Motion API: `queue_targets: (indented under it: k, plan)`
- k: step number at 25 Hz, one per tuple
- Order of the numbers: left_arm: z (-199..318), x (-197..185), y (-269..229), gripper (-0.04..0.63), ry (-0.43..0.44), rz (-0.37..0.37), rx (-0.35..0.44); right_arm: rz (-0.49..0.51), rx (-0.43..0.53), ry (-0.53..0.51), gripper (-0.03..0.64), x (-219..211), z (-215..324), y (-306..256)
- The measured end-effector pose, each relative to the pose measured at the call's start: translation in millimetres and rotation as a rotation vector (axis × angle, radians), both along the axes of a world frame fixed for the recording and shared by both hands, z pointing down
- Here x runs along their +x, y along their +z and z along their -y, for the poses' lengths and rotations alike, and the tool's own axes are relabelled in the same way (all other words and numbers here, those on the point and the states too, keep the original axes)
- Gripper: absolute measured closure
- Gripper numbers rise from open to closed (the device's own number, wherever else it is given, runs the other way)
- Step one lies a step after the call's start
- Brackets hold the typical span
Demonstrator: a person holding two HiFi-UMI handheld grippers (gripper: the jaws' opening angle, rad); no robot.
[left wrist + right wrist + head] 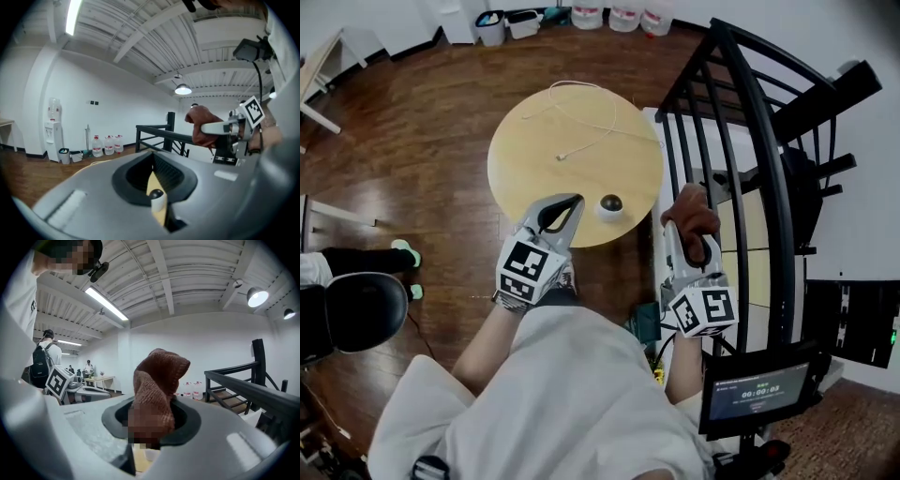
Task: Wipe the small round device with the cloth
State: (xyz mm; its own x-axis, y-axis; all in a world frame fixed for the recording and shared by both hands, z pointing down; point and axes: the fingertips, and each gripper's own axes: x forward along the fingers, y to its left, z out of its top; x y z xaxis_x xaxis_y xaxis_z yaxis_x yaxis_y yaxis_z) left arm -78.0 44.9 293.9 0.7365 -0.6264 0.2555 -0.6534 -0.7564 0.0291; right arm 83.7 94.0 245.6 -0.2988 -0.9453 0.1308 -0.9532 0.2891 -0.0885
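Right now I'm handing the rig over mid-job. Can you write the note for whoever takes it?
Left gripper: shut, empty, tips just left of the small round device.
Right gripper: shut on the brown cloth, held right of the device, not touching it.
The device sits at the near edge of the round table.
Done: cloth in hand.
Left: bring the cloth onto the device and wipe it.
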Motion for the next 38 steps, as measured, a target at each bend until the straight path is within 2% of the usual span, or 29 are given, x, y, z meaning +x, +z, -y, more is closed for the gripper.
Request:
queue_targets:
  k: [8, 12, 14, 15, 19, 22, 25, 29, 34, 36, 38]
  plan:
    - [45.7, 1.1, -6.3, 0.588, -0.015, -0.045, 0.015, -0.01, -0.026, 0.026, 0.517, 6.7, 32.2, 1.0]
    - [38.2, 20.2, 7.6, 0.586, 0.074, -0.032, -0.019, -0.008, -0.041, -0.025, 0.517, 9.0, 34.7, 3.5]
    - [34.5, 33.3, 21.6, 0.511, 0.126, -0.008, -0.071, -0.003, -0.064, -0.094, 0.517, 7.4, 37.7, 6.3]
    - [31.1, 39.0, 30.1, 0.477, 0.153, 0.024, -0.098, 0.01, -0.08, -0.14, 0.517, 5.3, 39.8, 7.0]
    - [13.4, 56.6, 77.3, 0.346, 0.247, 0.233, -0.164, 0.097, -0.174, -0.314, 0.517, -3.0, 49.1, 18.4]
    - [-1.8, 65.5, 114.9, 0.301, 0.284, 0.322, -0.217, 0.155, -0.275, -0.397, 0.517, -6.9, 52.7, 40.6]
    - [-9.4, 74.8, 145.0, 0.291, 0.311, 0.398, -0.254, 0.176, -0.395, -0.512, 0.517, -11.5, 52.1, 72.5]
    - [-19.4, 75.2, 181.6, 0.266, 0.315, 0.522, -0.295, 0.115, -0.562, -0.739, 0.517, -30.5, 34.4, 115.3]
    - [-17.4, 75.6, 213.1, 0.217, 0.264, 0.589, -0.355, 0.047, -0.683, -0.878, 0.517, -44.6, 30.4, 157.2]
    - [-18.0, 76.3, 221.3, 0.209, 0.28, 0.626, -0.349, -0.033, -0.72, -0.988, 0.517, -50.1, 23.3, 172.6]
    - [-23.6, 76.3, 226.5, 0.209, 0.311, 0.661, -0.336, -0.163, -0.748, -1.08, 0.517, -51.4, 17.8, 187.2]
